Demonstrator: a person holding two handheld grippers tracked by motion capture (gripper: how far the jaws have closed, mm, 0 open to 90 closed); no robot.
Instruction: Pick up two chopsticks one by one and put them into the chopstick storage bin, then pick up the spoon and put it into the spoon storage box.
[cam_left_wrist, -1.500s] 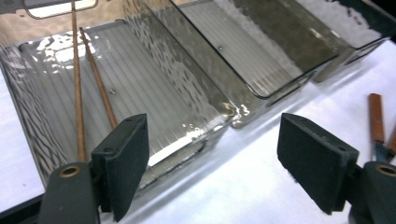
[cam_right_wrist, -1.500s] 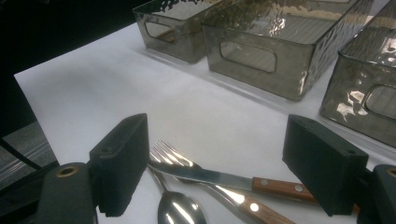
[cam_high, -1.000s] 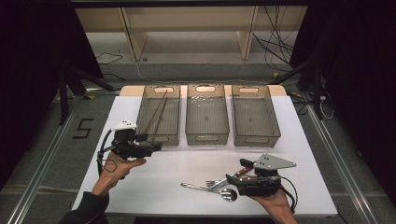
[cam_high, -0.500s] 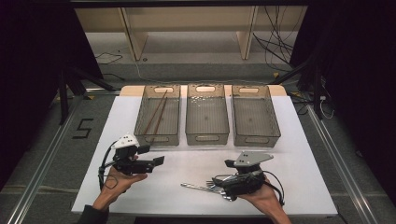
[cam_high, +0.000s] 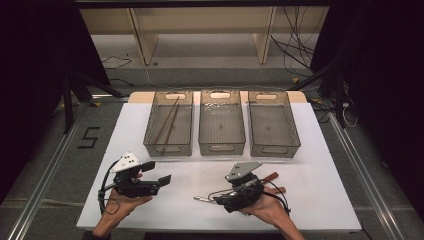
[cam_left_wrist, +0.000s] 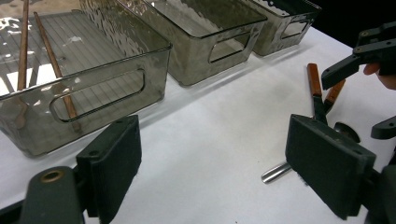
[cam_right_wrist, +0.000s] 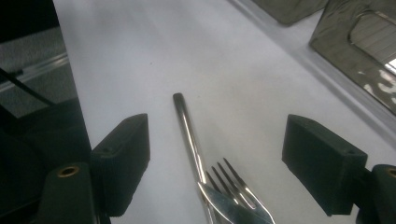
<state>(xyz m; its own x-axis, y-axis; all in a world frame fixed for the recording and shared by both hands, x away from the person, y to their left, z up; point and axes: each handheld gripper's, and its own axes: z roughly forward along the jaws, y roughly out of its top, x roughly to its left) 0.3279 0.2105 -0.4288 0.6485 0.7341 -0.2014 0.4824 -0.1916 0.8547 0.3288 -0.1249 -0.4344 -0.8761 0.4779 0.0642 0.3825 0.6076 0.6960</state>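
Two hand-held grippers, left (cam_high: 156, 174) and right (cam_right_wrist: 215, 163), both jaws wide apart; right one over fork (cam_right_wrist: 229, 186) on desk (cam_high: 320, 165).

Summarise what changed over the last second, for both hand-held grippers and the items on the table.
The left hand-held gripper drew back from the left bin toward the table's near edge, jaws open and empty. The right hand-held gripper shifted slightly left over the loose cutlery, open, holding nothing. The three bins, the chopsticks and the brown-handled utensils stayed put.
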